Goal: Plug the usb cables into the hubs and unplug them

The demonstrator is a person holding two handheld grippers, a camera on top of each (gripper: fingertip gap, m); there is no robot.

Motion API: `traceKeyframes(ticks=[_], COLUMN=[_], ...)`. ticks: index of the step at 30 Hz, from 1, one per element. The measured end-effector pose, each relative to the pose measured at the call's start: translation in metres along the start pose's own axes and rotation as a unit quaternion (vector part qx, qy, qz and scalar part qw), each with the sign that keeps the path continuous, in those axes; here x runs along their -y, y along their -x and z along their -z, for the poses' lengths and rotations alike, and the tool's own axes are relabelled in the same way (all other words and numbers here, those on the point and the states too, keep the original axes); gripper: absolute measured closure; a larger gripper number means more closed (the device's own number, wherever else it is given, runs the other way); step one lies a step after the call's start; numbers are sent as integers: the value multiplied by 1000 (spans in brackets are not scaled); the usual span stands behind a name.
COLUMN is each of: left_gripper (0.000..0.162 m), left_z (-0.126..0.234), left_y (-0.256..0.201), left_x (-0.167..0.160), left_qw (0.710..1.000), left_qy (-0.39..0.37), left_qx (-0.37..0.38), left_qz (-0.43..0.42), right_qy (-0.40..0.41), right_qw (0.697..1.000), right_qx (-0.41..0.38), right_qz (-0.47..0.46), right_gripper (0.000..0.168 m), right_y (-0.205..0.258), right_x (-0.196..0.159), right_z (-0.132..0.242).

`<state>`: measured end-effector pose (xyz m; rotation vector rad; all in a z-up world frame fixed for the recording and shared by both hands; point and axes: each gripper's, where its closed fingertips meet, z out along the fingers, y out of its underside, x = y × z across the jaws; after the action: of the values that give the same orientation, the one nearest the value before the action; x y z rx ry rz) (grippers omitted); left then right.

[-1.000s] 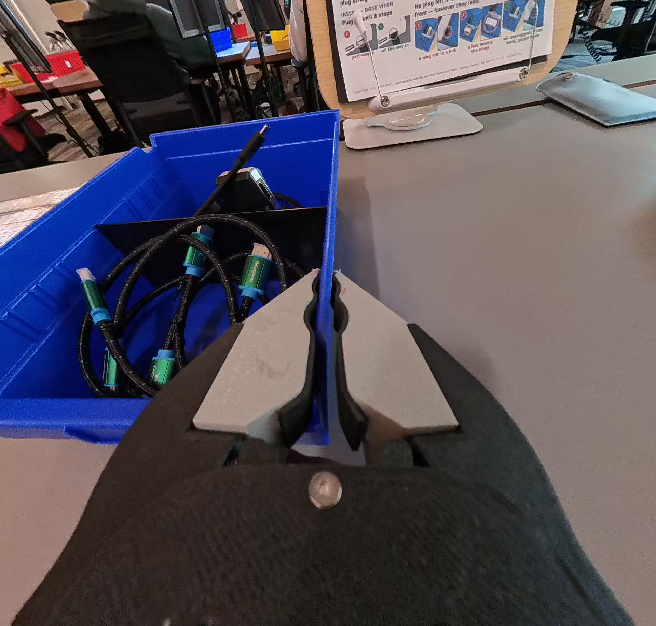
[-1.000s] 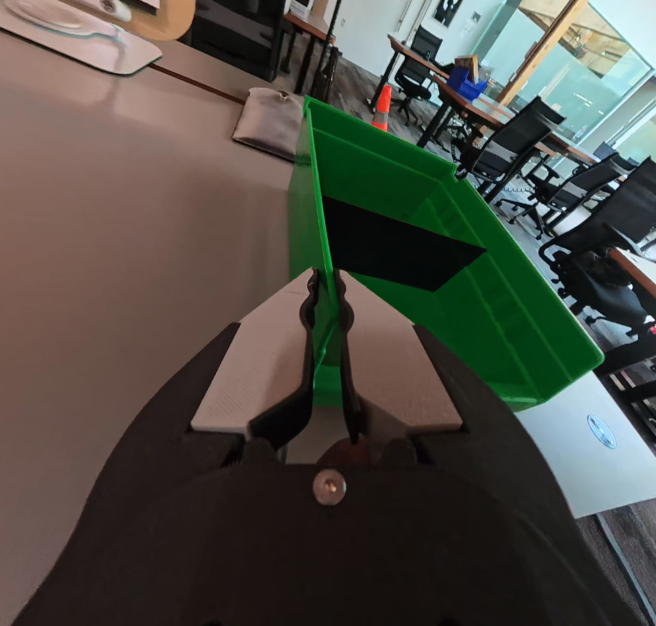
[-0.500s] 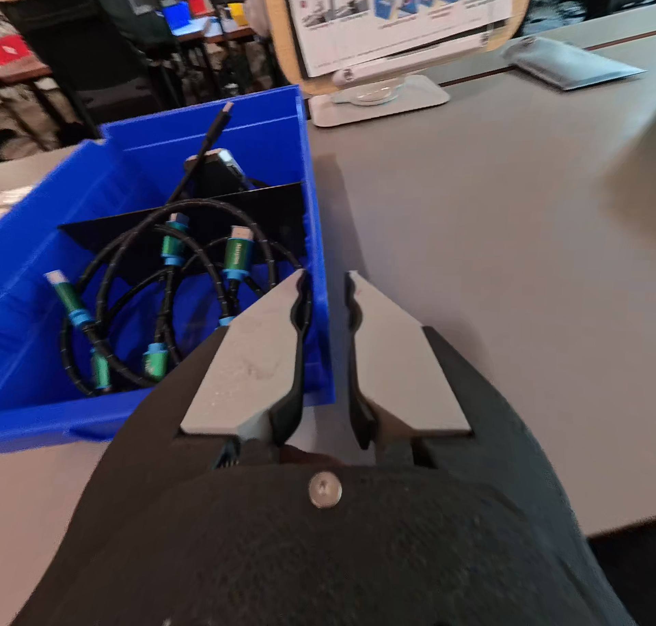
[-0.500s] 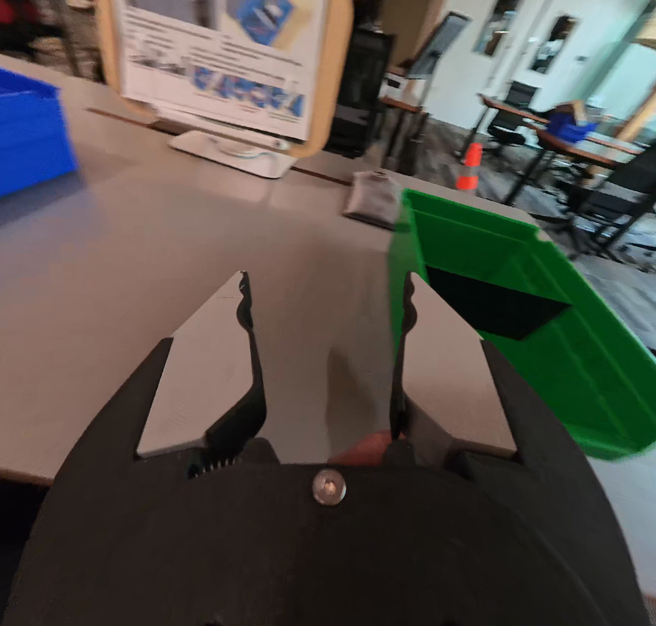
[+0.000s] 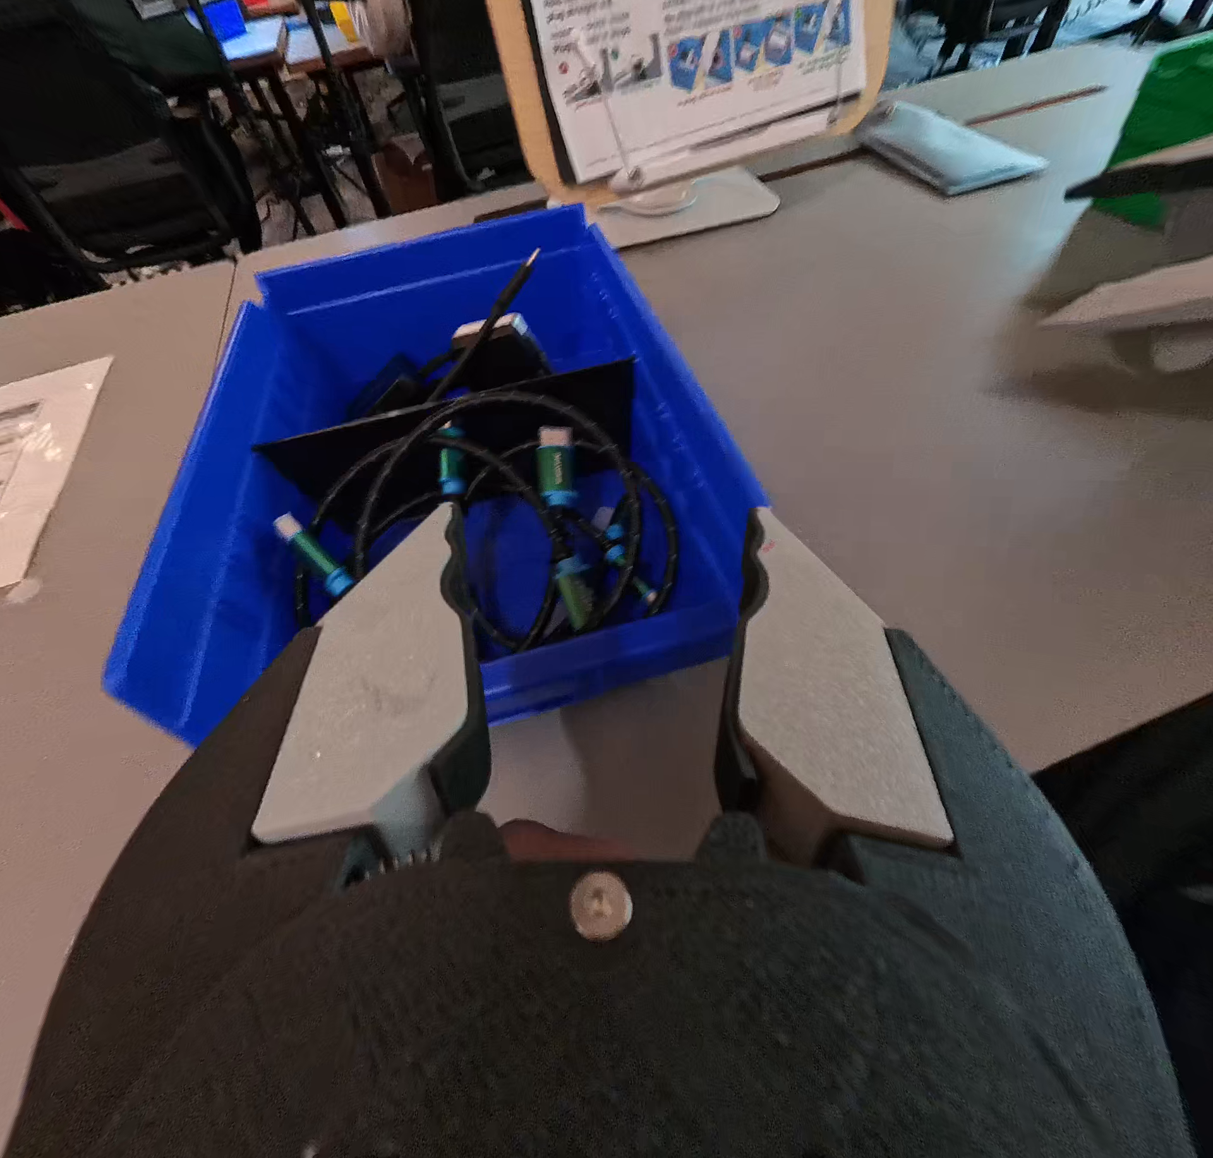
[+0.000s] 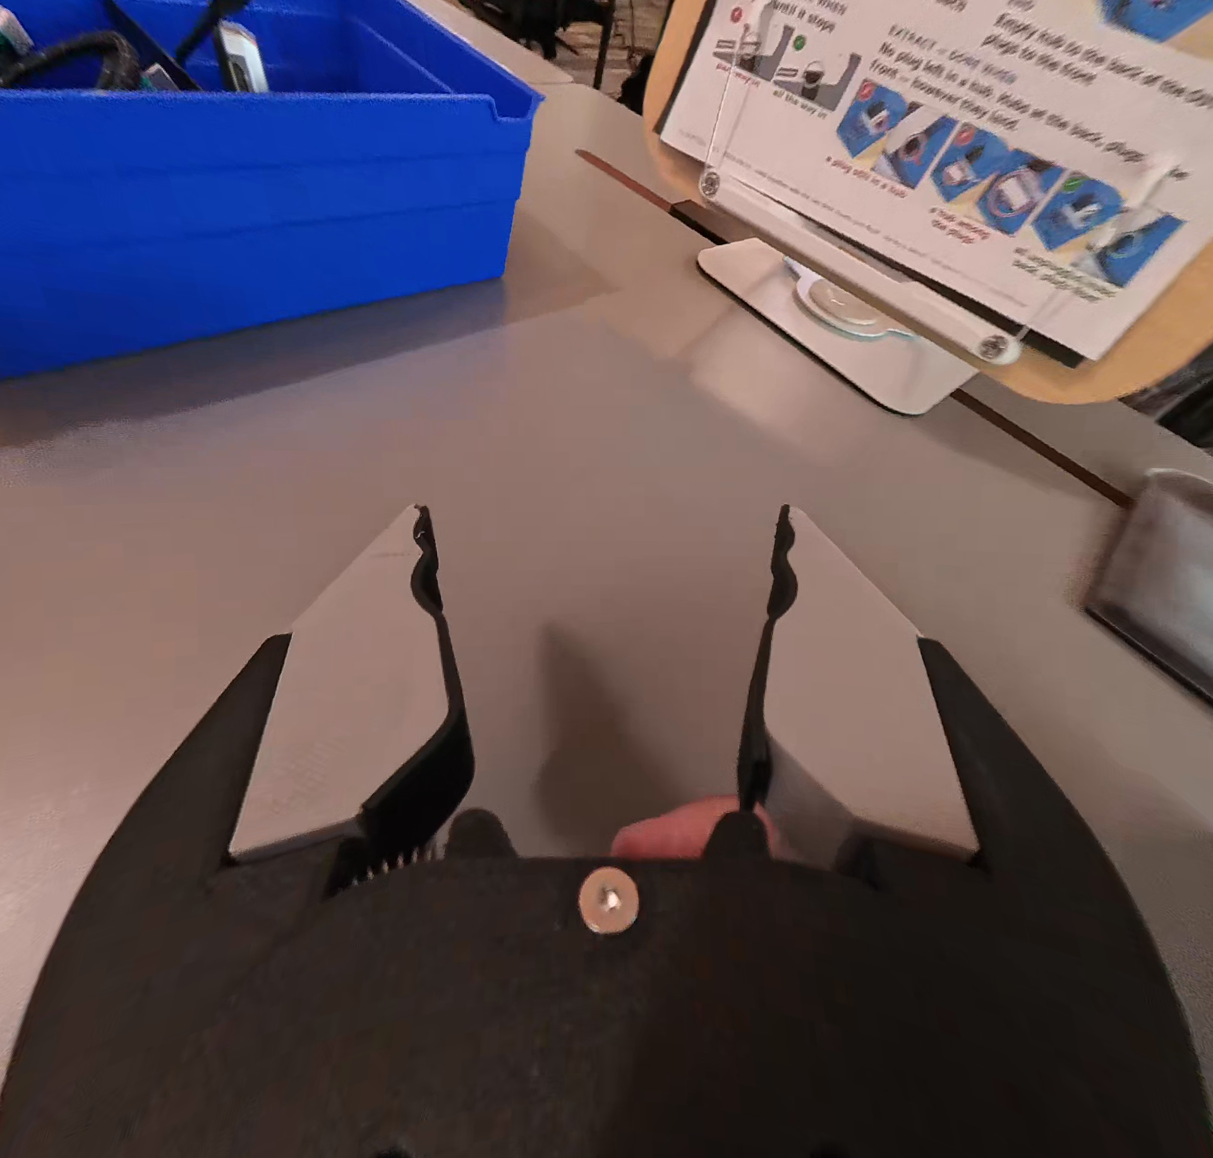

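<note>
Both wrist views face the blue bin [image 5: 216, 575], left nearer.

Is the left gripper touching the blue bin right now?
Cannot tell. In the left wrist view the open left gripper overlaps the blue bin, likely hovering above, but no gap or contact shows.

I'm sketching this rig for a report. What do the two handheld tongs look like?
Both match. The left tongs and right tongs each have a broad, rough-textured black body with one silver screw in the middle. Two flat grey wedge fingers taper to points, lined inside with black wavy-edged pads. A toothed rack shows at the left finger's base. No cables or sleeves visible.
</note>
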<state>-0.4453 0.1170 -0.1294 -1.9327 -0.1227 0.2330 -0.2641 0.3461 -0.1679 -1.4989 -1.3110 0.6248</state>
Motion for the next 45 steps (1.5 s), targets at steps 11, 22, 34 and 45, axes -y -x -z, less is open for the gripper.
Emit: traceKeyframes(ticks=[11,22,34,45], left_gripper=[89,87,88,90], left_z=[-2,2,6,31], left_y=[45,36,23,42], left_x=[-35,-22,-14,-9], left_qw=[994,992,996,997], left_qy=[60,93,39,-5], left_qx=[66,69,28,8], left_qz=[59,46,72,77], right_qy=[-23,11,-91,-52], right_qw=[998,998,995,996], right_qx=[9,52,41,73], right_qz=[55,-17,18,-24], right_gripper=[72,61,85,81], right_y=[-6,-11,-11,-10], right_x=[-4,-14,7,-2], right_z=[-45,-52,-24,-19])
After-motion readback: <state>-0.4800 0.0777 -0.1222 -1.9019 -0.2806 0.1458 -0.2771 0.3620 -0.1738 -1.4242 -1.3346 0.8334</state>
